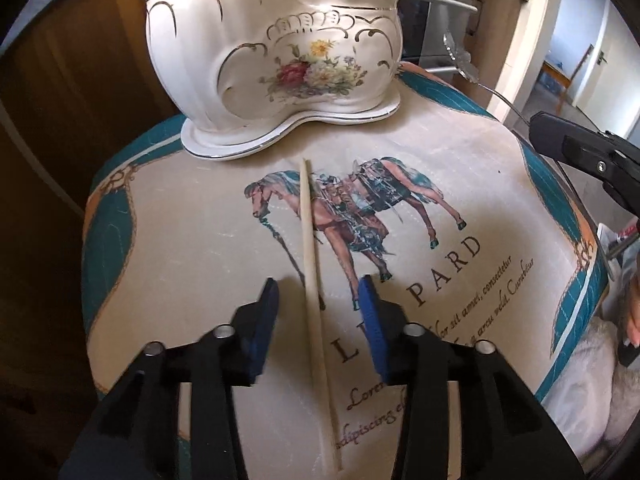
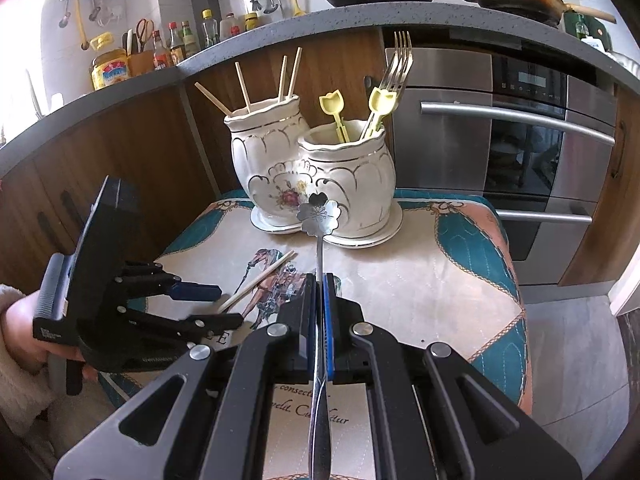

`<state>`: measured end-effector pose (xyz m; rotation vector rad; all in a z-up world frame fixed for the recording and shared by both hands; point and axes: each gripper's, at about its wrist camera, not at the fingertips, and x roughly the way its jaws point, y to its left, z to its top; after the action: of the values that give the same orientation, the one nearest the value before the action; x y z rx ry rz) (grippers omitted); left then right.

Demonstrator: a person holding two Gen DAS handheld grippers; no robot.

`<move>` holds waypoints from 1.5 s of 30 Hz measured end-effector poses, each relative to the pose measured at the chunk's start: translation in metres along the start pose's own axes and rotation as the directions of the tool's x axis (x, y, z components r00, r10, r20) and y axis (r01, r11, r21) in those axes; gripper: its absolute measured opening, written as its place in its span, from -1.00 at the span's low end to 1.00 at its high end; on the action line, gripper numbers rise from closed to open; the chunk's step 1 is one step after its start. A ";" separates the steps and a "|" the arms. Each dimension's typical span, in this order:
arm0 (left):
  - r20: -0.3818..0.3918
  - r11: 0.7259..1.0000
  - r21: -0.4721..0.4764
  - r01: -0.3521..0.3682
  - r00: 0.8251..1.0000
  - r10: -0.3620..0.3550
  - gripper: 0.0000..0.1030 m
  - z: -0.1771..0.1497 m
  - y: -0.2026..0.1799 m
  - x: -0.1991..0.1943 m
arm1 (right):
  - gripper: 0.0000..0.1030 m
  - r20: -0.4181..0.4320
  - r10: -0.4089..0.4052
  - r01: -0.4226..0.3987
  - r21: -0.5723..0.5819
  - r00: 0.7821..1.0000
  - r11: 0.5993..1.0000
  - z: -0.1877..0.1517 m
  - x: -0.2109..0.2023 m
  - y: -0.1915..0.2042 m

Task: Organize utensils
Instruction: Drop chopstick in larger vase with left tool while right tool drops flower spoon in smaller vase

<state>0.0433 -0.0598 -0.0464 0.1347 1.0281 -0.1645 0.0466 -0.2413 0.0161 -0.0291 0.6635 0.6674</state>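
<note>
Currently left gripper (image 1: 318,304) open, straddling the chopstick (image 1: 310,236) flat on the mat (image 1: 168,240); its long axis runs along the fingers, toward the holder (image 1: 256,60). Right gripper (image 2: 319,280) clamped on flower spoon (image 2: 319,213)

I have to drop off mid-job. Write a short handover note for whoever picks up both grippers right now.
Left gripper: open, straddling the chopstick lying on the horse cloth; not gripped.
Right gripper: shut on the flower spoon, held above the cloth.
Holder: left pot has four chopsticks; right pot has yellow picks and a fork.
Left to do: place spoon, then pot the chopstick.
</note>
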 end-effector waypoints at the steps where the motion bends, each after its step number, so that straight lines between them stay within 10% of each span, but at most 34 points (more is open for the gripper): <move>1: 0.002 1.000 0.005 0.001 1.000 -0.001 -0.53 -0.001 0.000 -0.001 | -0.94 -0.001 -0.001 0.001 0.000 1.000 1.000 0.000 0.001 0.000; 6: 0.027 0.999 0.041 -0.001 1.000 0.000 -0.87 -0.007 0.001 -0.006 | -0.94 -0.002 0.008 -0.008 -0.006 1.000 1.000 0.001 0.004 0.005; 15: 0.174 0.997 0.046 0.061 0.982 -0.068 -0.88 -0.025 0.013 -0.034 | -0.94 0.096 0.012 -0.016 0.043 0.995 0.999 0.007 -0.004 0.000; 22: 0.424 0.992 0.066 0.108 0.897 -0.126 -0.88 -0.024 0.029 -0.091 | -0.94 0.249 0.012 -0.029 0.065 0.969 0.997 0.021 -0.021 0.003; 29: 0.631 0.997 0.025 0.071 0.772 -0.071 -0.88 0.020 0.056 -0.120 | -0.93 0.370 0.014 -0.054 0.098 0.929 0.994 0.066 -0.014 -0.002; 45: 0.774 0.963 -0.023 0.269 0.615 -0.153 -0.88 0.112 0.101 -0.086 | -0.93 0.462 -0.036 -0.029 0.134 0.886 0.991 0.135 0.062 -0.022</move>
<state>0.1138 0.0248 0.0880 -0.1864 0.1749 -0.3337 0.1714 -0.1926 0.0836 0.2523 0.2423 0.5942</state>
